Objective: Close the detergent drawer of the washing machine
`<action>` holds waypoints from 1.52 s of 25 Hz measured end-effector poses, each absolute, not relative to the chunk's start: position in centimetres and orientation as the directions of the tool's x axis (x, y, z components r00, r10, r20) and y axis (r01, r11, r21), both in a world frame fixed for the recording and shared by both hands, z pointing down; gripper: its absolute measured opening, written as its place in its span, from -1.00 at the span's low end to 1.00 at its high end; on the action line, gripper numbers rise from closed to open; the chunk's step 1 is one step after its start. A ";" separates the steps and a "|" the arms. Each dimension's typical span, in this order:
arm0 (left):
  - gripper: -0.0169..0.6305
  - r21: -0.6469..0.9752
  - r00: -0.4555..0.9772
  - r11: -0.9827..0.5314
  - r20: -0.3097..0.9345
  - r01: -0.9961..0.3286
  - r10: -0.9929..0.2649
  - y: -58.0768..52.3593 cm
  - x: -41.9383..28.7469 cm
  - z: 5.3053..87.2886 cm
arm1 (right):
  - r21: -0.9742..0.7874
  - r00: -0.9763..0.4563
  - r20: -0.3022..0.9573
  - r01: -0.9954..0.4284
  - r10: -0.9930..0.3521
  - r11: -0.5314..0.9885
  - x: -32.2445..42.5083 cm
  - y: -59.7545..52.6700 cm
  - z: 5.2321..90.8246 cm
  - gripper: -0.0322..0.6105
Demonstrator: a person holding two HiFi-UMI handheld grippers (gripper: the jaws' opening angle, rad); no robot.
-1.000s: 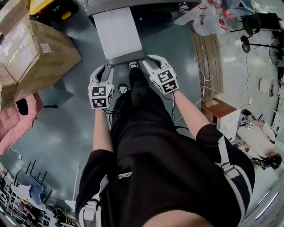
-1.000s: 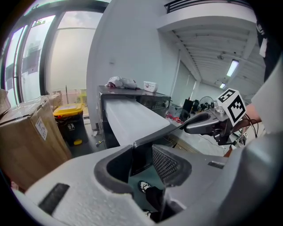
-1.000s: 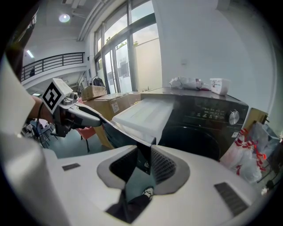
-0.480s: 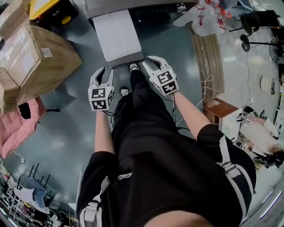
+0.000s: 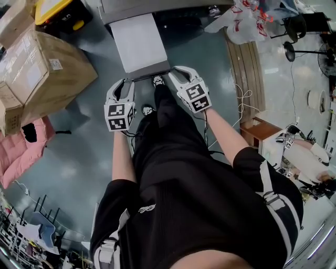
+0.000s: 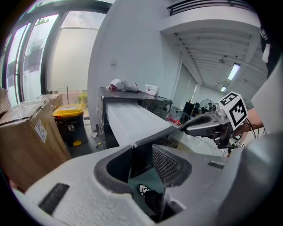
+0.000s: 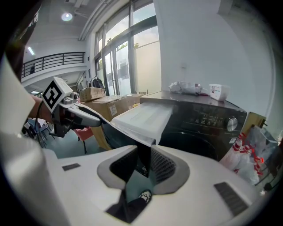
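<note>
The washing machine (image 7: 208, 121) stands at the top of the head view, and its long white drawer (image 5: 139, 42) is pulled far out toward me. The drawer's dark front edge (image 5: 148, 70) runs between my two hands. My left gripper (image 5: 127, 81) is closed on the left corner of that edge; in the left gripper view the dark front panel (image 6: 140, 154) sits between the jaws of the left gripper (image 6: 143, 161). My right gripper (image 5: 174, 71) holds the right corner, and in the right gripper view the right gripper (image 7: 143, 165) has that corner wedged between its pads, under the white drawer top (image 7: 143, 118).
Cardboard boxes (image 5: 42, 63) and a yellow-lidded bin (image 5: 58, 8) stand left of the drawer, with pink cloth (image 5: 21, 147) on the floor below them. Plastic bags (image 5: 244, 21) and wooden slats (image 5: 247, 63) lie to the right. My shoe (image 5: 157, 79) is under the drawer front.
</note>
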State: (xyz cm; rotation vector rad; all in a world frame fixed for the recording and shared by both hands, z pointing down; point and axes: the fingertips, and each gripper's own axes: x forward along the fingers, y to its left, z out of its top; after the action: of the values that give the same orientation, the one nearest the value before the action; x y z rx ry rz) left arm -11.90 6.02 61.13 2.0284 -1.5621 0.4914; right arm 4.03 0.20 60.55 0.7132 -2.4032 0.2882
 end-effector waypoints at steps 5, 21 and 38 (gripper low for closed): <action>-0.51 0.188 0.265 -0.190 0.576 -0.964 -0.774 5.6 -11.9 61.0 | -0.038 -0.671 0.610 -0.555 -0.420 0.831 4.0 -0.2 60.3 -0.59; -0.50 0.193 0.257 -0.176 0.578 -0.965 -0.775 4.7 -12.2 60.8 | -0.032 -0.678 0.608 -0.541 -0.413 0.840 3.6 -1.2 60.1 -0.59; -0.50 0.198 0.263 -0.179 0.580 -0.964 -0.771 3.5 -12.8 60.7 | -0.022 -0.678 0.600 -0.545 -0.425 0.838 3.0 -2.5 59.8 -0.59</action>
State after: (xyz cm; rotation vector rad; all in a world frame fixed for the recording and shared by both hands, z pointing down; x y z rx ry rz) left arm -12.78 3.52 60.68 2.0123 -1.5644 0.4783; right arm 3.00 -2.50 59.76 0.7062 -2.4164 0.2649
